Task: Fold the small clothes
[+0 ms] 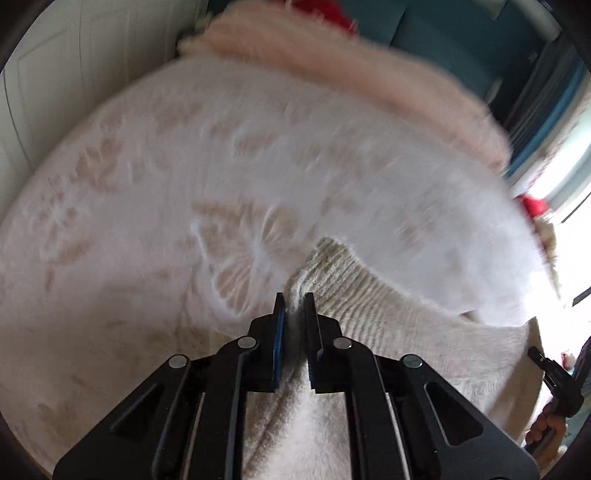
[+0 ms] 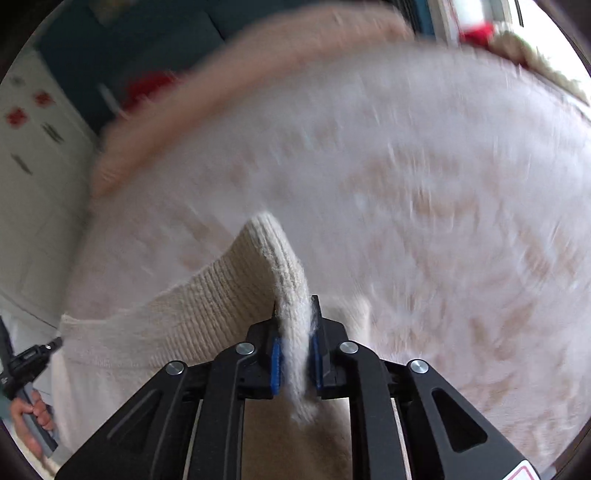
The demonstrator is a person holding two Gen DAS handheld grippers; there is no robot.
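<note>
A cream knitted garment with a ribbed hem hangs stretched between both grippers, held above a white fluffy blanket with a beige leaf and butterfly pattern. My left gripper is shut on one corner of the ribbed hem. My right gripper is shut on the other corner of the hem, whose ribbed edge folds over the jaws. The blanket fills the right wrist view, blurred by motion.
A pink fluffy cloth lies along the blanket's far edge, with something red behind it. A white door is at left, a teal sofa beyond. The other gripper and hand show at the right edge.
</note>
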